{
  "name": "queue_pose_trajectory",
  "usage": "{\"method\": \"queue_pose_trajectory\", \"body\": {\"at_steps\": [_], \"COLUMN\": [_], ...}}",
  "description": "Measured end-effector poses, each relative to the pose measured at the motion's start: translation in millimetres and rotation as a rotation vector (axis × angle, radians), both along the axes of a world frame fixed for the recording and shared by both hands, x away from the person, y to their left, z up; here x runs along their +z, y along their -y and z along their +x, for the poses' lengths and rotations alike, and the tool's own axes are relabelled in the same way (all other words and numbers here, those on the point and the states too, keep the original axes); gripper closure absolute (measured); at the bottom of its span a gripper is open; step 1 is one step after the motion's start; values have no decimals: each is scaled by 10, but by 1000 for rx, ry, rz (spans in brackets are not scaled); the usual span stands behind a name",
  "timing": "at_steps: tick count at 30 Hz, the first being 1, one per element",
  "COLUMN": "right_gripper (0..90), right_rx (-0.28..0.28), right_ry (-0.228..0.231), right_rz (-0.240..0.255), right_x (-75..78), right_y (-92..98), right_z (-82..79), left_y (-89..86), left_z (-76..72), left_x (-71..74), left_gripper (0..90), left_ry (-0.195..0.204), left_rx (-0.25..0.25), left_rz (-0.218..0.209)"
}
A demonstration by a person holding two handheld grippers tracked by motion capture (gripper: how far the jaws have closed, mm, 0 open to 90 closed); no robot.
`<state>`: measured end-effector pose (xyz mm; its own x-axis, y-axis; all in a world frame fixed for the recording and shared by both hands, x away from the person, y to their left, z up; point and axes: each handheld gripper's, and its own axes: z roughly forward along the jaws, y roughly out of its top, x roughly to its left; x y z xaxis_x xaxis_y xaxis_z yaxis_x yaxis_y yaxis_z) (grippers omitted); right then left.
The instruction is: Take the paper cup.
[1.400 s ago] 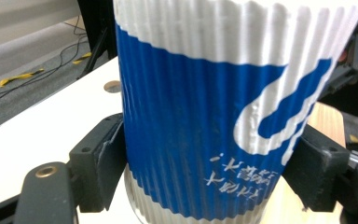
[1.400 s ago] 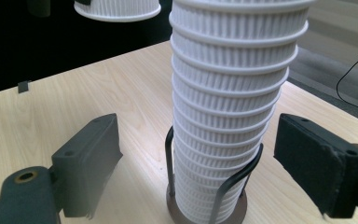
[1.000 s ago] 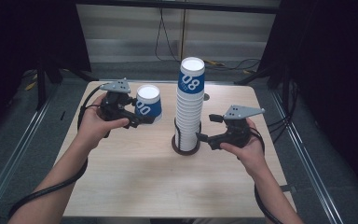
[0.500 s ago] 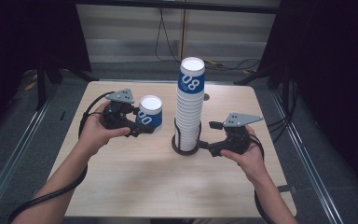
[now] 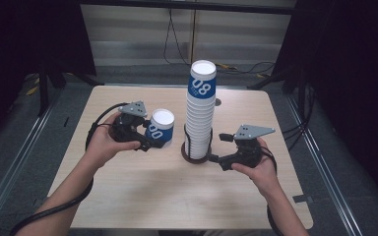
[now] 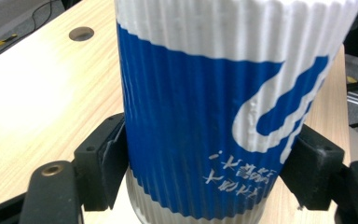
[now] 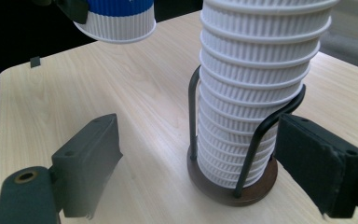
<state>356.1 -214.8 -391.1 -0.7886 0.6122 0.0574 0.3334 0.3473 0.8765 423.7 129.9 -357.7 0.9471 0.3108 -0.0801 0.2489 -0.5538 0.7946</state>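
Observation:
A blue-and-white ribbed paper cup (image 5: 160, 127) (image 6: 205, 116) is clamped between the jaws of my left gripper (image 5: 152, 140) (image 6: 205, 172), which have just been closing on it. From the right gripper view this cup (image 7: 116, 21) hangs above the table, left of a tall stack of the same cups (image 5: 200, 113) (image 7: 256, 70). The stack stands in a dark wire holder with a round base (image 5: 195, 156) (image 7: 256, 186). My right gripper (image 5: 215, 158) (image 7: 196, 163) is open at the foot of the stack, one jaw on each side of the holder.
The light wooden table (image 5: 142, 196) has a small round hole (image 5: 218, 102) behind the stack. Metal rails and cables run along the dark floor on both sides. Bare tabletop lies in front of both hands.
Both hands have sunk toward the table. The left gripper has carried the cup down and slightly nearer, and the right gripper has dropped to the holder's base.

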Motion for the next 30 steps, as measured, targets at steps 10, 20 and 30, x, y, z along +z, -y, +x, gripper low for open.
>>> {"method": "queue_pose_trajectory", "body": {"at_steps": [10, 20, 30], "right_gripper": [137, 137, 137], "right_rx": [16, 27, 42], "right_ry": [-9, -16, -31], "right_rz": [-9, -16, -14], "right_x": [-63, -122, -179], "right_y": [-33, -70, -79], "right_z": [-19, -39, -56], "left_y": [98, 198, 252], "left_z": [-56, -116, -120], "left_x": [-121, -226, -327], "left_gripper": [245, 249, 253], "left_ry": [-11, -16, -28], "left_rx": [-22, -62, -71], "left_rz": [30, 79, 133]}}
